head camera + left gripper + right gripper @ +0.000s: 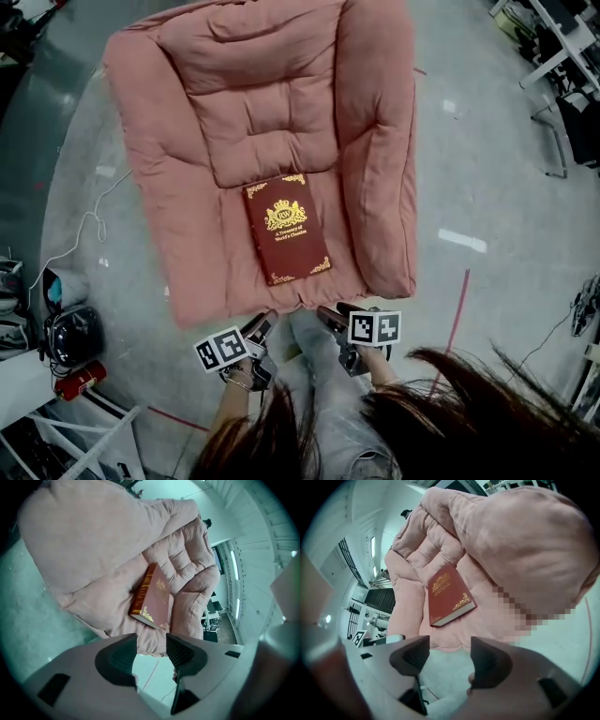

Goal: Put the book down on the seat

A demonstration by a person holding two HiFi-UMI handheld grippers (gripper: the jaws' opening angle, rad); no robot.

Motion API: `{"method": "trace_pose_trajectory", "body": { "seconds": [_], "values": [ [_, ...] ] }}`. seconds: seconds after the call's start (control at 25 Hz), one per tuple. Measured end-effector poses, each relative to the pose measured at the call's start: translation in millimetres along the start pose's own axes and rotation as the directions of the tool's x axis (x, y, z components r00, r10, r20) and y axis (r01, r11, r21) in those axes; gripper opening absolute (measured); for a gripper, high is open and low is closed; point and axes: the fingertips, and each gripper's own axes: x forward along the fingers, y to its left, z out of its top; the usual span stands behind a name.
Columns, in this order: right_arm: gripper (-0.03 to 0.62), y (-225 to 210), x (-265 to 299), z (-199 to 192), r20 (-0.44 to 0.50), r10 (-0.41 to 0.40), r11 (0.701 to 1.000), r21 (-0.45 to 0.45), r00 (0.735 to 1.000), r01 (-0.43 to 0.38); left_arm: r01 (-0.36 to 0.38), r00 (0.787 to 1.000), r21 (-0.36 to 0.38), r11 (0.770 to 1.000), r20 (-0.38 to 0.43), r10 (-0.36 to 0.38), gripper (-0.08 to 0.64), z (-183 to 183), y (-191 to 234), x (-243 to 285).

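A dark red book (pixel 287 229) with gold print lies flat on the seat of a pink cushioned chair (pixel 187 122), near its front edge. It also shows in the left gripper view as the book (pixel 153 598) and in the right gripper view as the book (pixel 449 594). My left gripper (pixel 265 327) hovers in front of the chair's front edge, open, nothing between its pads. My right gripper (pixel 327 318) is beside it, open and empty too. Both are clear of the book.
The pink chair stands on a grey floor (pixel 487 187). A white cable (pixel 89 225) trails at the left, with a black bag (pixel 70 333) and a red can (pixel 80 380) near it. Desks and chair legs (pixel 562 66) stand at the upper right. A red line (pixel 457 314) marks the floor.
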Motion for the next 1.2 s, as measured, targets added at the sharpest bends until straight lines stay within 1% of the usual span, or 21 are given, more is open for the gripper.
{"method": "trace_pose_trajectory", "body": {
  "seconds": [0.12, 0.2, 0.44, 0.52, 0.64, 0.88, 1.04, 1.08, 1.12, 1.2],
  "values": [
    [0.255, 8, -14, 0, 0.041, -0.004, 1.000, 0.001, 0.999, 0.004, 0.012, 1.000, 0.014, 1.000, 0.018, -0.012, 0.174, -4, -7, -14],
    [0.247, 14, -21, 1, 0.066, -0.001, 1.000, -0.003, 0.998, 0.001, 0.015, 0.999, 0.020, 1.000, 0.034, -0.016, 0.149, -6, -11, -23],
    [0.239, 38, -42, 0, 0.104, 0.012, 0.999, -0.033, 0.994, -0.009, 0.037, 0.994, 0.032, 0.999, 0.097, -0.040, 0.124, -7, -26, -48],
    [0.210, 43, -50, 0, 0.117, 0.001, 0.999, -0.051, 0.993, 0.005, 0.051, 0.993, 0.045, 0.998, 0.106, -0.055, 0.121, -9, -33, -55],
    [0.135, 51, -67, -1, 0.149, -0.034, 0.995, -0.092, 0.988, 0.048, 0.065, 0.991, 0.058, 0.996, 0.112, -0.071, 0.121, -15, -43, -66],
    [0.126, 74, -93, -15, 0.168, -0.014, 0.990, -0.136, 0.986, 0.037, 0.085, 0.984, 0.071, 0.994, 0.152, -0.095, 0.121, -28, -59, -96],
    [0.126, 88, -106, -15, 0.187, 0.001, 0.986, -0.163, 0.982, 0.030, 0.095, 0.976, 0.087, 0.992, 0.188, -0.110, 0.107, -30, -66, -113],
    [0.116, 91, -110, -14, 0.201, 0.005, 0.985, -0.169, 0.980, 0.029, 0.100, 0.974, 0.088, 0.991, 0.196, -0.115, 0.107, -30, -67, -117],
    [0.083, 95, -116, -14, 0.218, 0.010, 0.984, -0.176, 0.976, 0.029, 0.105, 0.972, 0.088, 0.991, 0.202, -0.121, 0.107, -32, -69, -121],
    [0.066, 103, -128, -12, 0.250, 0.021, 0.981, -0.192, 0.968, 0.028, 0.114, 0.968, 0.088, 0.990, 0.215, -0.130, 0.107, -34, -72, -130]
  ]
}}
